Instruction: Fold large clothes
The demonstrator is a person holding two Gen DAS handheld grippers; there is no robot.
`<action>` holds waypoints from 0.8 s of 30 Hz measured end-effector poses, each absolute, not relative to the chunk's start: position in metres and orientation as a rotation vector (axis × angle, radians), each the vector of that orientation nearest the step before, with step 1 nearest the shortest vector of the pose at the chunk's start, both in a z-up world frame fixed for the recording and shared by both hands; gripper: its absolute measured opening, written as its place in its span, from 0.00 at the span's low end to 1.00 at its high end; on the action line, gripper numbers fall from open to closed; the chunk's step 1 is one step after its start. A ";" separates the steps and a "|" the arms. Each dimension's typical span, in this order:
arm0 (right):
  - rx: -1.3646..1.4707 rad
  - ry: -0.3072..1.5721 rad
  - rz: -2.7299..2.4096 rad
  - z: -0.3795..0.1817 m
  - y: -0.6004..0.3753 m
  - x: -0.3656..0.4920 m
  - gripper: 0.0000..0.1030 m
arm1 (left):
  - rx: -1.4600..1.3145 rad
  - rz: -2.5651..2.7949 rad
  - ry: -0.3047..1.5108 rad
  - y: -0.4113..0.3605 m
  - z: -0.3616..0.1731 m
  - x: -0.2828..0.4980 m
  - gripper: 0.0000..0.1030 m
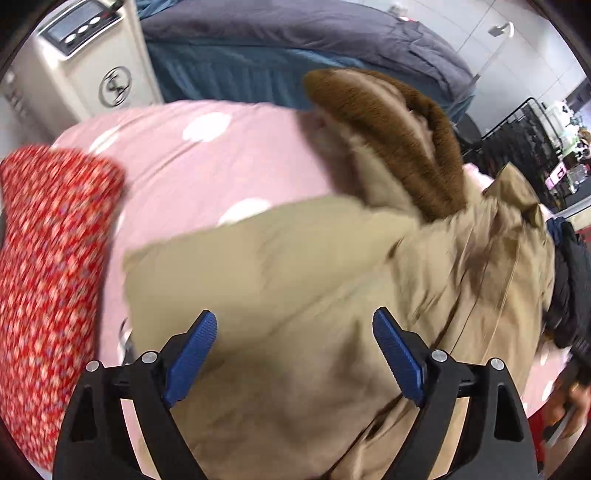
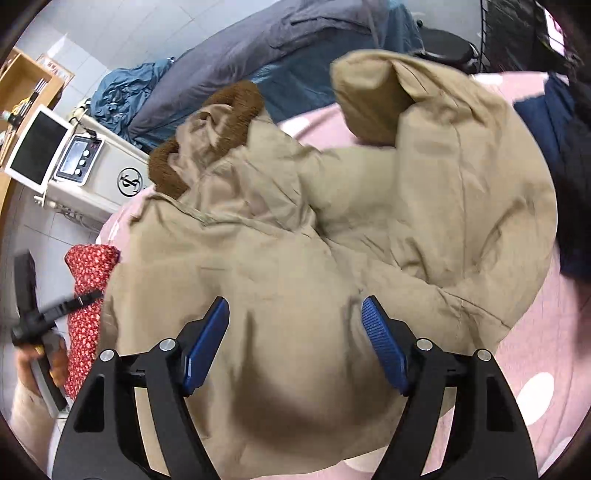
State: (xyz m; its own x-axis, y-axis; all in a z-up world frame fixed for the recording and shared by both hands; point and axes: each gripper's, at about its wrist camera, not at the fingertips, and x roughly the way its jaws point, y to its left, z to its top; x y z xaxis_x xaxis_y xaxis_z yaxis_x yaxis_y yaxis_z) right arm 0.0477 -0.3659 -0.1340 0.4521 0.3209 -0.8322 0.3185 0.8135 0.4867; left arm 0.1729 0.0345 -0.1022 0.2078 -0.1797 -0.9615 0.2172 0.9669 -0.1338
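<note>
A beige coat [image 1: 295, 266] with a brown fur-trimmed hood [image 1: 399, 140] lies crumpled on a pink sheet with white dots [image 1: 184, 166]. My left gripper [image 1: 295, 321] hangs open just over the coat's smooth body, with nothing between its blue pads. The right wrist view shows the same coat [image 2: 369, 221], its hood [image 2: 236, 103] toward the far left and a sleeve [image 2: 369, 99] bent up at the far side. My right gripper [image 2: 295, 306] is open above the near part of the coat, its pads apart from the cloth.
A red floral pillow [image 1: 48, 277] lies left of the coat. Beyond it stands a white appliance [image 1: 92, 66]. Behind is a second bed with a grey duvet [image 1: 295, 33]. Dark clothes [image 1: 569, 280] lie on the right. A person's hand [image 2: 40, 362] holds a blurred black tool at the left edge.
</note>
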 end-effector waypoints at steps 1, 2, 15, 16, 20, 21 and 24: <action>0.649 1.112 0.016 -0.127 -0.363 0.054 0.72 | 0.044 -0.273 1.338 0.041 -0.102 0.165 0.82; 0.636 1.101 0.026 -0.121 -0.360 0.059 0.72 | 0.059 -0.269 1.340 0.048 -0.102 0.156 0.82; 0.148 1.286 0.049 -0.099 -0.223 0.171 0.80 | -0.012 -0.110 1.468 0.145 -0.123 0.055 0.85; 0.121 1.338 0.003 -0.112 -0.216 0.172 0.79 | -0.012 -0.106 1.484 0.146 -0.128 0.049 0.85; 0.079 1.329 -0.036 -0.138 -0.211 0.138 0.25 | -0.007 -0.091 1.499 0.151 -0.143 0.028 0.84; 0.077 1.313 -0.031 -0.138 -0.213 0.129 0.21 | -0.020 -0.092 1.507 0.153 -0.146 0.025 0.82; 0.071 1.285 -0.051 -0.137 -0.232 0.089 0.15 | -0.071 -0.122 1.531 0.159 -0.152 0.019 0.76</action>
